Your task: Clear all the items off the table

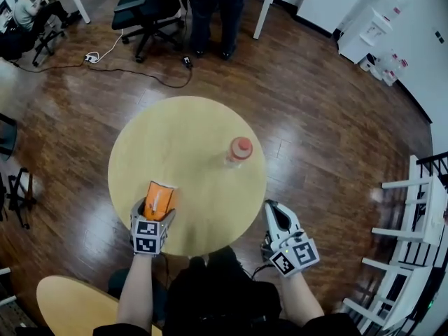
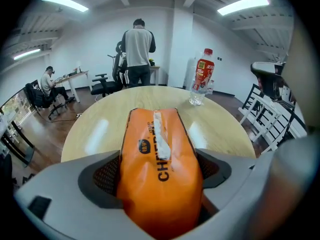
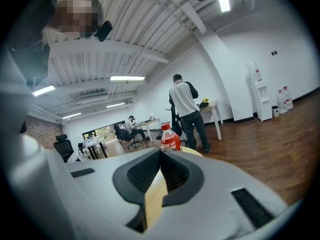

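- Left gripper (image 2: 160, 174) has its two jaws squeezed on the sides of the soft orange plastic snack bag (image 1: 159, 196). The bag fills the gap right between them and lies flat on the round pale wooden table (image 1: 175, 138).
- And the other one?
- The right gripper (image 3: 161, 156) has its jaws pressed together with nothing in them. It hangs just off the table's near edge.
- What else is on the table?
- One clear plastic bottle with a red cap and red label (image 1: 239, 150). It stands upright, ahead of the left gripper and over to its right, well apart from the bag. From the right gripper it is straight ahead.
- So how much is done?
- I think nothing is cleared yet. Both things are on the table. The bag looks like the first to go, then the bottle.
- Count them?
- One bag, one bottle, one table under them, two grippers.
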A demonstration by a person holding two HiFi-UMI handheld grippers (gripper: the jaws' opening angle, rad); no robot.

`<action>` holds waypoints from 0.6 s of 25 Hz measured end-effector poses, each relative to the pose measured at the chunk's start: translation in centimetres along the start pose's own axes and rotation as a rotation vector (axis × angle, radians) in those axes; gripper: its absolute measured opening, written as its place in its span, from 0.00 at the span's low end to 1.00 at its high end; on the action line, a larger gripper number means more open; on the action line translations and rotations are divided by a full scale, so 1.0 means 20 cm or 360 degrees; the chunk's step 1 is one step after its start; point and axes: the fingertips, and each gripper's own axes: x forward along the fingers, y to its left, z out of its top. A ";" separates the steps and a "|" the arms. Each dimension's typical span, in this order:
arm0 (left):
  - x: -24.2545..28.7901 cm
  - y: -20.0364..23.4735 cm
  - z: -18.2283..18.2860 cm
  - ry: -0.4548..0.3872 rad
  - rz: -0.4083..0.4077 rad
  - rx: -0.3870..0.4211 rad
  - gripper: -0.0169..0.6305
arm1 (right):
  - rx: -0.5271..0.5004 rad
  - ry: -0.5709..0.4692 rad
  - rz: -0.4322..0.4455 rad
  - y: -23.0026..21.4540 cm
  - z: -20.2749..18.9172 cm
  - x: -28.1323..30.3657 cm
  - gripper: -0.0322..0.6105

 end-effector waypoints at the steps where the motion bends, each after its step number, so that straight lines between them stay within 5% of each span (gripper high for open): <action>1: -0.01 0.00 0.01 -0.0020 0.0015 -0.0013 0.68 | -0.0011 -0.0001 0.0013 0.00 0.01 0.00 0.06; 5: -0.08 0.03 0.15 -0.0198 0.0061 -0.0093 0.66 | -0.0075 -0.0041 0.0066 -0.03 0.11 0.05 0.06; 11: -0.39 0.21 0.56 -0.0663 0.0135 -0.0321 0.65 | -0.0185 -0.0207 0.0136 -0.01 0.39 0.12 0.06; 15: -0.63 0.27 0.76 -0.0895 0.0187 -0.0295 0.65 | -0.0238 -0.0331 0.0195 0.05 0.54 0.15 0.06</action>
